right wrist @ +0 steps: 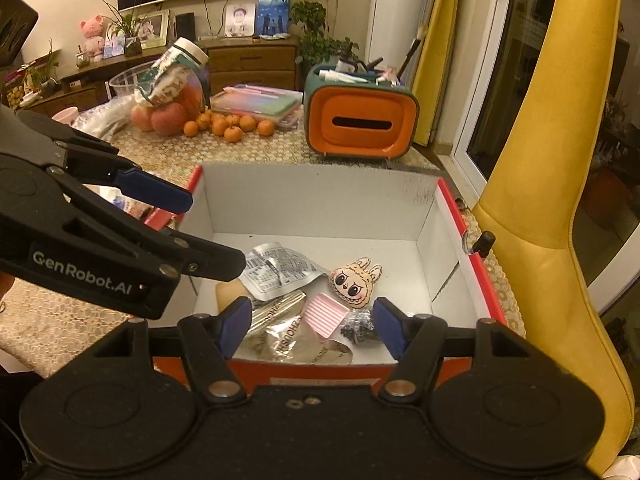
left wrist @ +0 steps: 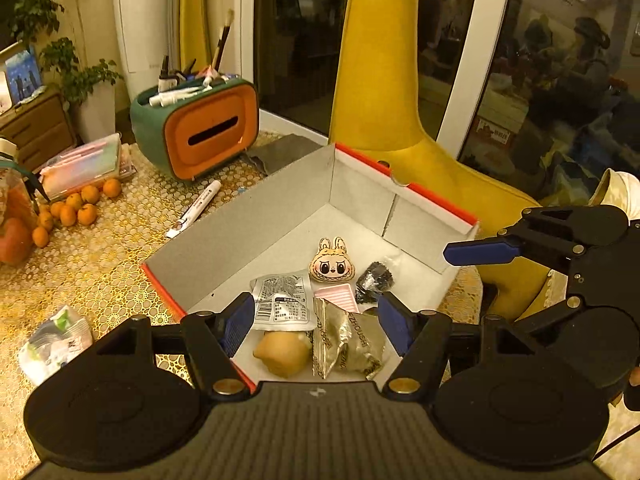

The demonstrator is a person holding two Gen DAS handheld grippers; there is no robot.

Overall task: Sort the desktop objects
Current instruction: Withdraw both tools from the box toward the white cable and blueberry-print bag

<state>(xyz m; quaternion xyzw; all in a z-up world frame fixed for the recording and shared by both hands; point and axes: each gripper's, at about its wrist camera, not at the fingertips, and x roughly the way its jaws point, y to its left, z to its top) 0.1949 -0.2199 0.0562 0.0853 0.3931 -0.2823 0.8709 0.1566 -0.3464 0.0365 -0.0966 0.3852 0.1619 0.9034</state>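
An open white cardboard box with red rims [left wrist: 280, 208] [right wrist: 320, 208] holds a silver printed packet [left wrist: 282, 300] [right wrist: 280, 274], a bunny-face charm [left wrist: 333, 266] [right wrist: 355, 285], a pink ridged tray [left wrist: 335, 296] [right wrist: 324, 314], a black bundle [left wrist: 374, 280] [right wrist: 360, 330], gold foil packets [left wrist: 348, 348] [right wrist: 288, 334] and a tan lemon-shaped object [left wrist: 280, 354]. My left gripper [left wrist: 316, 330] is open and empty above the box's near side. My right gripper [right wrist: 312, 328] is open and empty over the box's front rim. Each gripper shows in the other's view.
An orange and green tissue-box organiser [left wrist: 200, 128] [right wrist: 360, 120] with pens stands behind the box. A white marker [left wrist: 196, 208], small oranges [left wrist: 72, 208] [right wrist: 232, 126], a pink pencil case [left wrist: 80, 168] and a plastic-wrapped pack [left wrist: 56, 342] lie on the gold tablecloth. A yellow chair [right wrist: 540, 200] stands at the right.
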